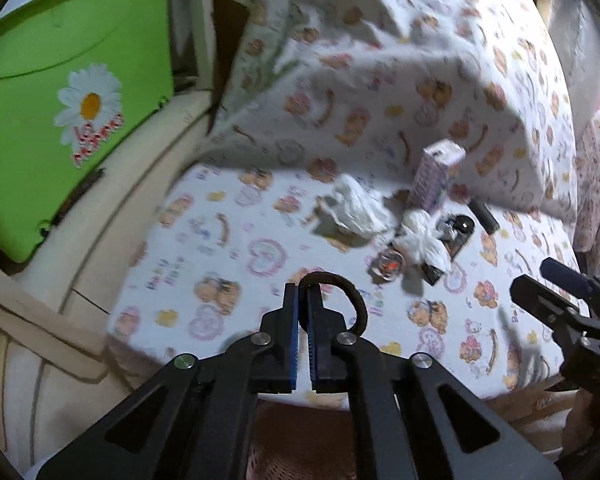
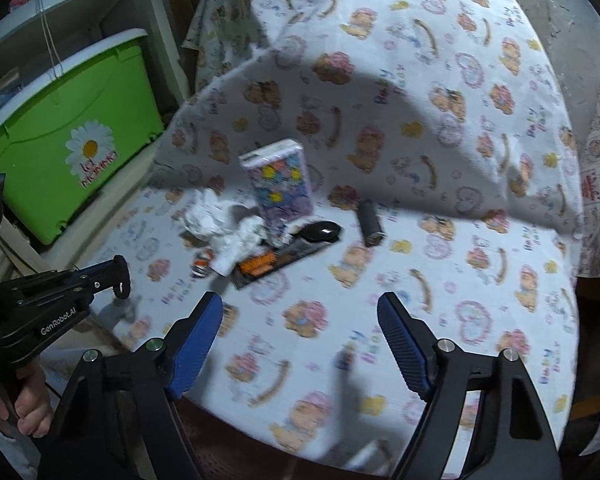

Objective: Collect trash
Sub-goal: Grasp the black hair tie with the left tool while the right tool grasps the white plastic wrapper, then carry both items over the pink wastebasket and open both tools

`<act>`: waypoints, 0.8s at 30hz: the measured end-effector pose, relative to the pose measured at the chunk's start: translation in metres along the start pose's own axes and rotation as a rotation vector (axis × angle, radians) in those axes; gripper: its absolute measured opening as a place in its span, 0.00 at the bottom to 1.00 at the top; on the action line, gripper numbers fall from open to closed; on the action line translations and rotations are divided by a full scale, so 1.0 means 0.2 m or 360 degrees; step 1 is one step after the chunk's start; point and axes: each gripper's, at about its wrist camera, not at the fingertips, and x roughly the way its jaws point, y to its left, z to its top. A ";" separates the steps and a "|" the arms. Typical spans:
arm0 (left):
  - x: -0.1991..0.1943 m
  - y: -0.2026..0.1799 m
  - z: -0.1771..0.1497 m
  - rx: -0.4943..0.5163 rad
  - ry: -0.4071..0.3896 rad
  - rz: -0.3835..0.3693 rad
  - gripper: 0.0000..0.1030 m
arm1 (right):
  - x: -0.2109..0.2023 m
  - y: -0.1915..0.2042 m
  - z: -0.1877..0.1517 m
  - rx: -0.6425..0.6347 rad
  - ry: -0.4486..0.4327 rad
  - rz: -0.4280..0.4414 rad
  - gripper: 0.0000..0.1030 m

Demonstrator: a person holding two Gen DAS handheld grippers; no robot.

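Note:
My left gripper [image 1: 302, 288] is shut on a black elastic band [image 1: 356, 304], whose loop sticks out to the right of the fingertips, just above the bear-print sheet [image 1: 220, 264]. The right wrist view shows the same gripper [image 2: 122, 268] at the left with the band [image 2: 123, 290] hanging from it. Crumpled white tissues [image 1: 352, 208] [image 2: 206, 216] lie further back on the sheet, beside a small round wrapper [image 2: 202, 266] and an orange-and-black wrapper [image 2: 268, 264]. My right gripper [image 2: 300, 300] stands open over bare sheet, with nothing between its pads.
A green bin [image 1: 60, 120] with a daisy sticker stands left of the bed. A flowered tissue pack [image 2: 278, 180] stands upright behind the litter. A black oval item [image 2: 320, 232] and a dark cylinder [image 2: 370, 224] lie to its right. A raised cushion under the sheet closes the back.

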 end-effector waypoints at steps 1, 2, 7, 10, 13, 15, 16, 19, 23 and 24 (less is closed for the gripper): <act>-0.01 0.01 0.00 -0.0006 -0.0012 0.0018 0.03 | 0.01 0.03 0.01 0.0001 -0.0013 0.0025 0.74; -0.01 0.03 0.01 -0.0012 -0.0019 0.0030 0.03 | 0.03 0.05 0.02 0.0001 -0.0023 0.0043 0.71; 0.02 0.11 0.01 -0.0064 -0.0001 0.0044 0.03 | 0.15 0.15 0.07 0.0012 -0.0010 0.0142 0.53; 0.04 0.13 0.01 -0.0087 0.0010 0.0060 0.03 | 0.25 0.18 0.09 0.0044 0.0019 0.0163 0.41; 0.04 0.14 0.00 -0.0086 0.0014 0.0059 0.03 | 0.34 0.18 0.09 0.0082 0.0060 0.0133 0.35; 0.04 0.14 0.00 -0.0079 0.0009 0.0061 0.03 | 0.38 0.17 0.09 0.0114 0.0088 0.0132 0.27; 0.03 0.13 0.00 -0.0071 0.0006 0.0063 0.03 | 0.40 0.16 0.09 0.0136 0.0104 0.0143 0.24; 0.02 0.13 0.00 -0.0060 -0.0007 0.0057 0.03 | 0.40 0.15 0.08 0.0161 0.0088 0.0204 0.05; -0.01 0.14 -0.01 -0.0073 -0.0024 0.0049 0.03 | 0.31 0.15 0.08 0.0100 0.0015 0.0205 0.03; -0.01 0.14 -0.01 -0.0077 -0.0028 0.0047 0.03 | 0.28 0.15 0.08 0.0094 -0.0002 0.0208 0.03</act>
